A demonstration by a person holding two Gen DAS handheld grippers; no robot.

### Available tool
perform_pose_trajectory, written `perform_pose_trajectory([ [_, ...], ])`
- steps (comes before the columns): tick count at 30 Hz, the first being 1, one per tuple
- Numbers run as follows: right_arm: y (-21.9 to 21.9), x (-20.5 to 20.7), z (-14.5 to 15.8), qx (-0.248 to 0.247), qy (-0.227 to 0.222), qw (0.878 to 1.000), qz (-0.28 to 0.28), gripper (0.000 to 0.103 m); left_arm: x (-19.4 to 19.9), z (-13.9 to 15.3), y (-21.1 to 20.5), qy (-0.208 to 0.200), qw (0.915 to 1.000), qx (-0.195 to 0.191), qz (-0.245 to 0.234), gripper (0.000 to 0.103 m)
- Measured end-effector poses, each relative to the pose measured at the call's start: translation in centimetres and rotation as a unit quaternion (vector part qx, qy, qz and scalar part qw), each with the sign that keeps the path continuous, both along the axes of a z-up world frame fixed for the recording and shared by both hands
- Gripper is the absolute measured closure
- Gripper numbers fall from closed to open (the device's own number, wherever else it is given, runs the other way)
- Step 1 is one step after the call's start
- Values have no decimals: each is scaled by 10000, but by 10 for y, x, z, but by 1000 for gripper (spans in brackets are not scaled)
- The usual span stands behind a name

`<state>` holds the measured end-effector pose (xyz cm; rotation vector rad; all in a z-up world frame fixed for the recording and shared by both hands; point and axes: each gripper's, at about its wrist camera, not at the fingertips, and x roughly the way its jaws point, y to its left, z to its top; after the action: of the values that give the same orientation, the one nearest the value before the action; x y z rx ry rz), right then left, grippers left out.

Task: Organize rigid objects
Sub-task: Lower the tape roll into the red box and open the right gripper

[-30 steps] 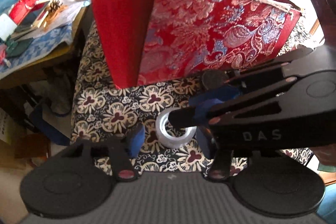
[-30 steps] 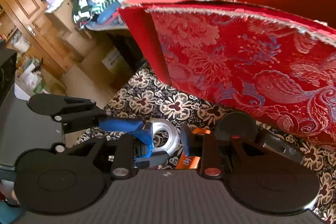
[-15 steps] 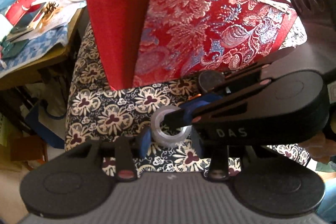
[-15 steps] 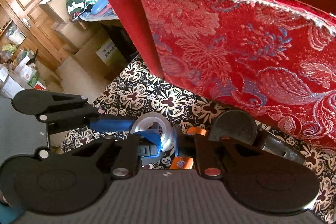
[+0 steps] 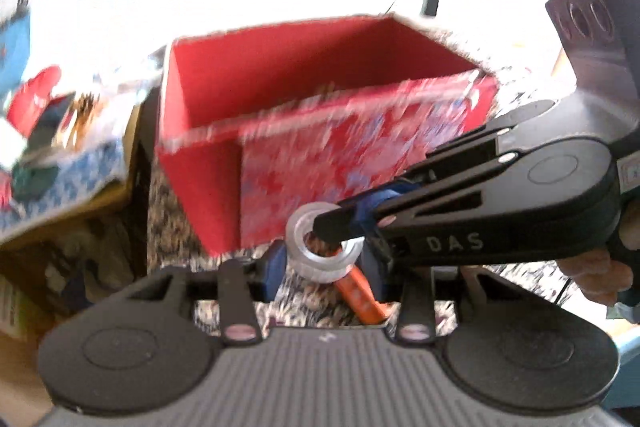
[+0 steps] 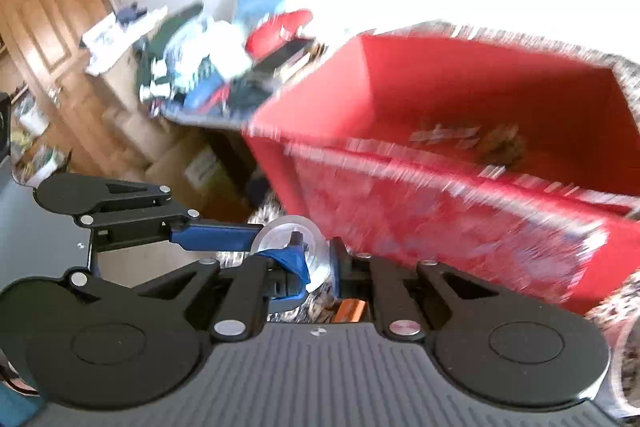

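Observation:
A silver tape roll (image 5: 320,255) is held off the patterned cloth by both grippers. My left gripper (image 5: 324,267) is shut on its outer sides. My right gripper (image 6: 316,263) is shut on its wall, with one finger (image 5: 340,227) through the hole; the roll also shows in the right wrist view (image 6: 288,239). An open red brocade box (image 5: 320,115) stands just beyond, lower than the roll, its inside visible (image 6: 480,95) with a few small items on the bottom. An orange object (image 5: 360,291) lies on the cloth below the roll.
A cluttered side table (image 5: 60,147) with cloths and a red item stands to the left. Wooden doors (image 6: 40,47) and cardboard boxes are at the far left in the right wrist view. The flowered tablecloth (image 5: 168,211) covers the table under the box.
Both grippers have lifted together with the tape roll; the box now sits lower in view and its inside shows. The views are motion-blurred.

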<state>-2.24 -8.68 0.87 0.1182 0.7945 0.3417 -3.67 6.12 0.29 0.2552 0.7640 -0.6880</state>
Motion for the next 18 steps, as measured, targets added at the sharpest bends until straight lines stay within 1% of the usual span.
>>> perform_pose_trajectory([
  [6, -22, 0, 34, -96, -588, 9972, -447, 103, -2, 40, -18, -509, 9974, -330, -396, 62],
  [10, -35, 13, 47, -220, -794, 9946, -639, 103, 7, 60, -38, -853, 9934, -431, -641, 62],
  [13, -44, 29, 50, -250, -785, 9940, -727, 103, 19, 67, -51, -999, 9910, -482, -750, 62],
  [18, -57, 66, 48, -302, -475, 9958, -725, 103, 46, 69, -68, -1019, 9911, -447, -733, 62],
])
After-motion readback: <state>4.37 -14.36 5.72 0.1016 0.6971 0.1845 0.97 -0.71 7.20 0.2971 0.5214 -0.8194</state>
